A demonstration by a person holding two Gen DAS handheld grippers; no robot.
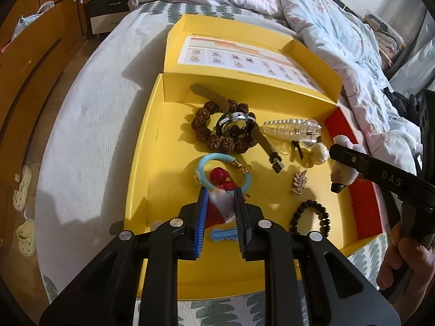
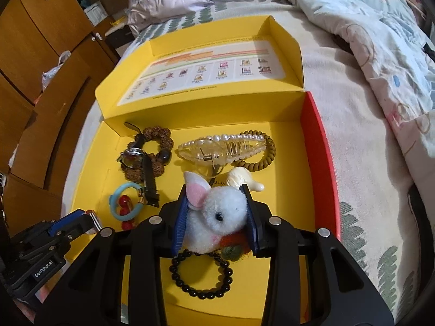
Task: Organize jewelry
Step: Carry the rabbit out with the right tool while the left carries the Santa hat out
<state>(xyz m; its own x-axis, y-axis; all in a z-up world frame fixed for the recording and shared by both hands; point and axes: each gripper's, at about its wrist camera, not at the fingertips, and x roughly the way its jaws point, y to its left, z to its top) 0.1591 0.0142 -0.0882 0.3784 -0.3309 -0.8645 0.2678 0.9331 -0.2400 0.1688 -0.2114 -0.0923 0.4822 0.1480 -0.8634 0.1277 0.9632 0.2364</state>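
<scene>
An open yellow box (image 1: 152,146) (image 2: 89,163) lies on a bed and holds the jewelry. My left gripper (image 1: 220,190) is shut on a red and white ornament (image 1: 220,203), just over a light blue bangle (image 1: 206,163) with red beads. My right gripper (image 2: 215,188) is shut on a fluffy white bunny charm (image 2: 220,217), above a black bead bracelet (image 2: 201,279) (image 1: 310,217). Further in lie a brown bead bracelet (image 1: 201,125) (image 2: 160,135), a watch (image 1: 236,122) (image 2: 133,154) and a pearl hair claw (image 1: 291,129) (image 2: 217,149).
A coiled brown hair tie (image 2: 261,160) and a cream shell piece (image 2: 242,179) lie by the claw. The box's red side wall (image 2: 320,163) (image 1: 361,190) is on the right. The printed lid (image 2: 204,73) stands open behind. Quilts (image 1: 339,40) are piled on the bed; wooden cupboards (image 2: 35,40) are on the left.
</scene>
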